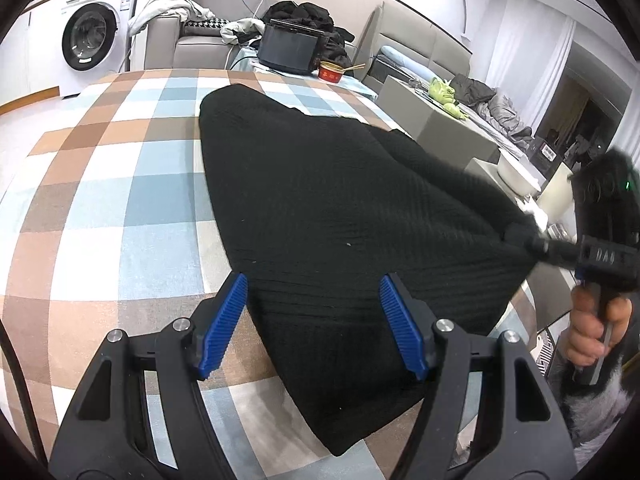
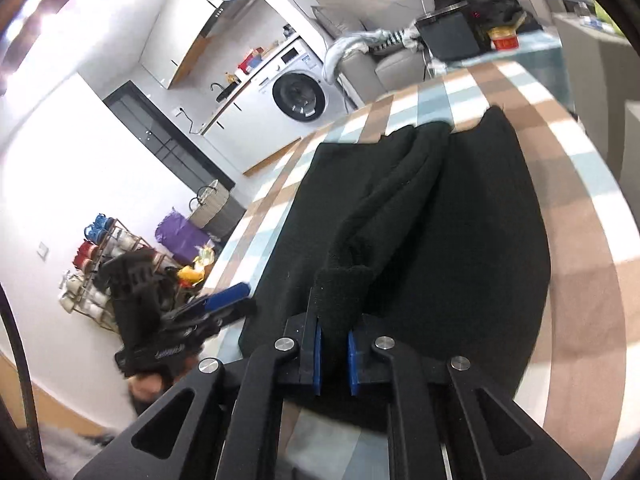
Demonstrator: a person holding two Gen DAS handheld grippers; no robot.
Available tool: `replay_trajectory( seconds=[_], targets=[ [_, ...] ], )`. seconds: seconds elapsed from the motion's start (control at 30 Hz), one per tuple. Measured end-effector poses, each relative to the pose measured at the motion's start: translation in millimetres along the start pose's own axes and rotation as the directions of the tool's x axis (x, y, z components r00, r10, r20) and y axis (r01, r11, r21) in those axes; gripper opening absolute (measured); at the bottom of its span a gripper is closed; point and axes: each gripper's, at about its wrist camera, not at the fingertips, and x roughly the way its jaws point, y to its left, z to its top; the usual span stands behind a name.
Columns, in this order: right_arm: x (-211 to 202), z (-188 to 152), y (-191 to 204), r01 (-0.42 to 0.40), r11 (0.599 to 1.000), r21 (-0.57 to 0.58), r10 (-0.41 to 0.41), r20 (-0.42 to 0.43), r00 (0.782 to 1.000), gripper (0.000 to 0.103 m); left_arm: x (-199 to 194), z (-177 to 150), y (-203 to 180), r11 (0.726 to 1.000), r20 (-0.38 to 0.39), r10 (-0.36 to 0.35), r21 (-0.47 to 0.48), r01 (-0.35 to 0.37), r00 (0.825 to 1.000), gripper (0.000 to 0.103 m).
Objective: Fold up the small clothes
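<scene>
The checked tablecloth [image 1: 100, 200] lies bare across the left half of the left wrist view, open for a pass. The black garment [image 1: 320, 208] fills the centre. At the table's far edge, upper centre, a black box [image 1: 288, 50] and red bowl [image 1: 331, 71] block the way.

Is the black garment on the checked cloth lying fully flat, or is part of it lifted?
Part lifted: the right gripper is shut on a bunched corner of the black garment, raising it; the rest lies spread.
</scene>
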Motion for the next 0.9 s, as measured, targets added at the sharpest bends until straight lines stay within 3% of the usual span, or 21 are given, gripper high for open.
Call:
replay_trajectory(
  seconds=[0.07, 0.1, 0.13, 0.23, 0.3, 0.37, 0.47, 0.63, 0.73, 0.77, 0.87, 0.9],
  targets=[
    [8.9, -14.2, -9.5, 0.084, 0.996, -0.015, -0.085, -0.08, 0.993, 0.011, 1.3, -0.2, 0.3, 1.0, -0.007, 0.0, 0.003, 0.0, 1.0, 0.067],
    [15.0, -21.6, -15.4, 0.185, 0.982, -0.042, -0.189, -0.108, 0.976, 0.015, 2.5, -0.7, 0.5, 1.0, -0.012, 0.001, 0.002, -0.001, 1.0, 0.067],
    [19.0, -25.6, -19.6, 0.23, 0.972, -0.054, -0.235, -0.125, 0.964, 0.015, 3.7, -1.3, 0.6, 1.0, -0.018, 0.002, -0.001, -0.002, 1.0, 0.067],
    [6.6, -26.8, -23.4, 0.21, 0.976, -0.049, -0.214, -0.106, 0.971, 0.028, 4.2, -3.5, -3.7, 1.0, -0.029, -0.018, -0.001, 0.018, 0.999, 0.067],
    [-8.5, -19.0, -16.3, 0.259, 0.963, -0.071, -0.261, -0.024, 0.965, 0.037, 4.4, -4.4, -10.1, 1.0, -0.03, -0.025, 0.017, 0.026, 0.999, 0.067],
    [-18.7, -12.8, -11.3, 0.266, 0.961, -0.08, -0.264, 0.038, 0.964, 0.038, 3.4, -6.8, -16.8, 0.999, -0.033, -0.037, 0.034, 0.038, 0.999, 0.067],
    [-20.9, -5.3, -3.6, 0.208, 0.974, -0.089, -0.203, 0.062, 0.977, 0.039, 0.2, -11.8, -30.0, 0.995, -0.042, -0.071, 0.067, 0.074, 0.997, 0.067],
    [19.8, -6.2, 5.9, 0.107, 0.986, -0.129, -0.116, -0.065, 0.991, 0.043, 4.7, -23.7, -48.8, 0.986, -0.072, -0.083, 0.141, 0.093, 0.994, 0.069],
    [47.1, -4.0, -0.1, 0.143, 0.978, -0.154, -0.164, -0.131, 0.978, 0.048, 11.0, -27.2, -47.1, 0.988, -0.094, -0.082, 0.126, 0.094, 0.992, 0.069],
    [52.1, -3.5, -0.6, 0.145, 0.977, -0.158, -0.166, -0.128, 0.978, 0.046, 12.3, -27.8, -45.9, 0.988, -0.1, -0.081, 0.124, 0.093, 0.992, 0.069],
    [56.5, 0.1, 8.2, 0.145, 0.968, -0.205, -0.171, -0.113, 0.979, 0.006, 12.2, -27.1, -42.2, 0.99, -0.1, -0.086, 0.106, 0.096, 0.991, 0.069],
    [54.6, -0.3, 10.6, 0.132, 0.968, -0.215, -0.158, -0.106, 0.982, 0.005, 10.8, -26.1, -40.8, 0.99, -0.096, -0.088, 0.1, 0.098, 0.991, 0.069]
  ],
)
